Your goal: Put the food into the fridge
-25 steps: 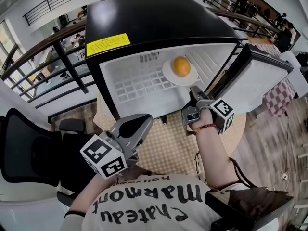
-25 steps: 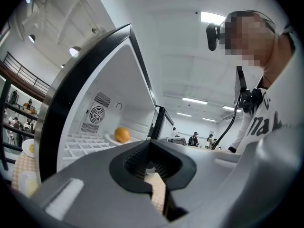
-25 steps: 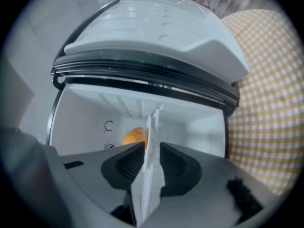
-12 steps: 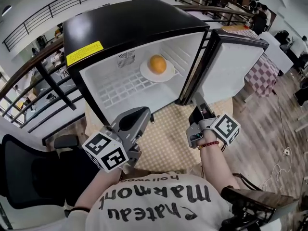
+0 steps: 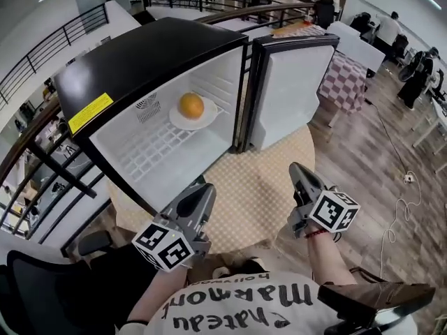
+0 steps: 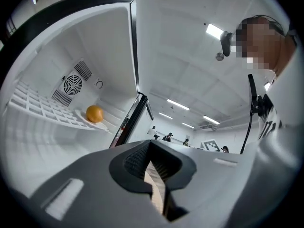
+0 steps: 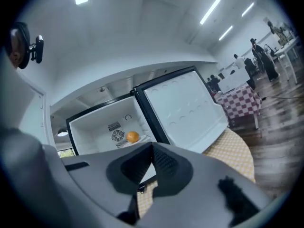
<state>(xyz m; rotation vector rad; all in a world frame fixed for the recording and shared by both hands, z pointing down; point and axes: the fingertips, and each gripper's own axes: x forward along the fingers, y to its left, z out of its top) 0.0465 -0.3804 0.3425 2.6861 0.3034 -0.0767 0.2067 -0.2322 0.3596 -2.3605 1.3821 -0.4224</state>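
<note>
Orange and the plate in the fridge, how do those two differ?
The orange is round and orange-coloured; the plate is flat and white. The orange is narrower than the plate, whose rim shows around it. The orange sits on the plate; the plate rests on the white shelf. Both are inside the open fridge.

Open fridge on a table, fruit inside, both grippers in front.

In the head view the fridge (image 5: 140, 68) fills the upper left of the frame and stands on the table (image 5: 265, 187), with its door (image 5: 290, 89) swung out to the upper right. Inside, a fruit (image 5: 191, 105) sits on a plate (image 5: 207, 121) toward the back. The left gripper (image 5: 201, 192) is lower centre-left and the right gripper (image 5: 297, 169) lower centre-right, both over the table.
</note>
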